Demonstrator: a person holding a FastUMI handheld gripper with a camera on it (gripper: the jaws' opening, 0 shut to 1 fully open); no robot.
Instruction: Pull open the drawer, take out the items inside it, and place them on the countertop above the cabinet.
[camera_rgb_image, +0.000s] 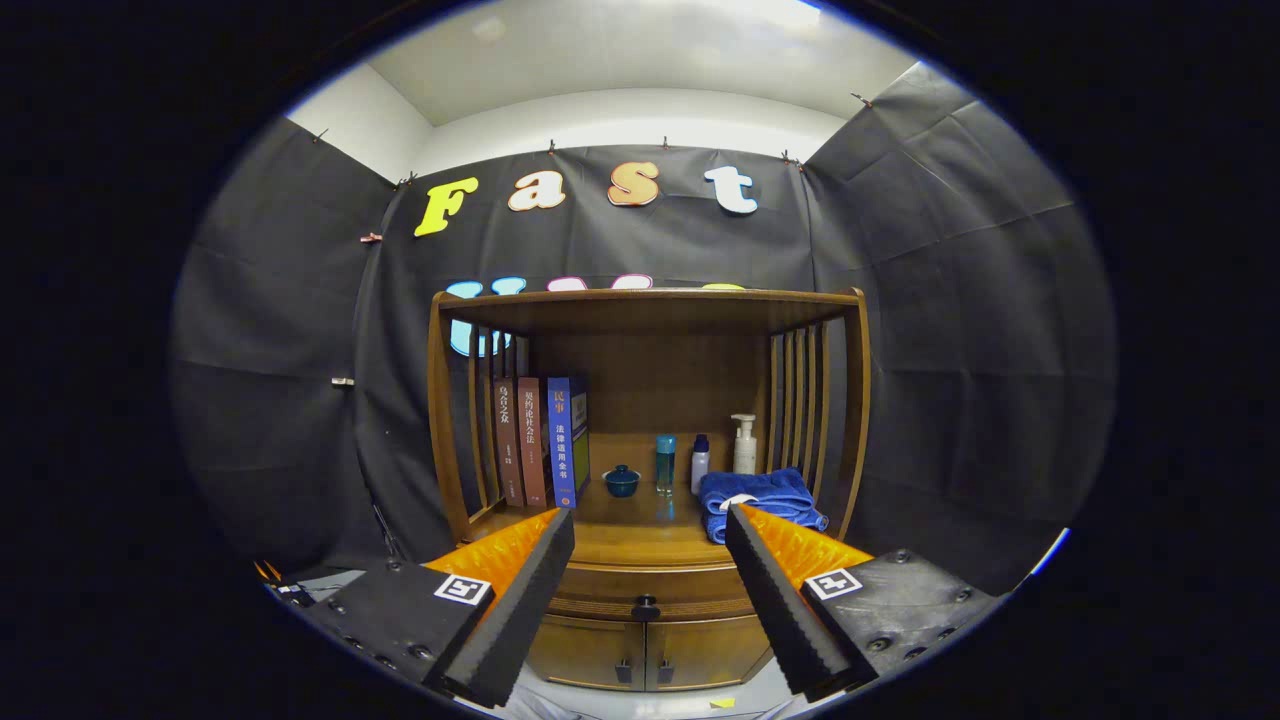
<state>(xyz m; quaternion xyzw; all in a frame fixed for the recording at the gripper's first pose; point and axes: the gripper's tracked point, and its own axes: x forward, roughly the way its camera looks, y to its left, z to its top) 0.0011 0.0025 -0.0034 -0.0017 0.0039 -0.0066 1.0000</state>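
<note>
Jaws (650, 525) gape wide and empty, ridged foam pads (520, 610) framing a polished wooden cabinet (645, 640) well ahead. Its shallow drawer (650, 590), shut, carries one round dark knob (646, 607) between the pads, above two lower doors (590, 650). On the glossy counter (630, 520) above: three upright books (540, 440) against slatted sides, a small lidded blue cup (621, 481), a slim teal bottle (665, 463), a white bottle (700, 463), a pump dispenser (744, 445) and a folded blue towel (760, 495), plush.
</note>
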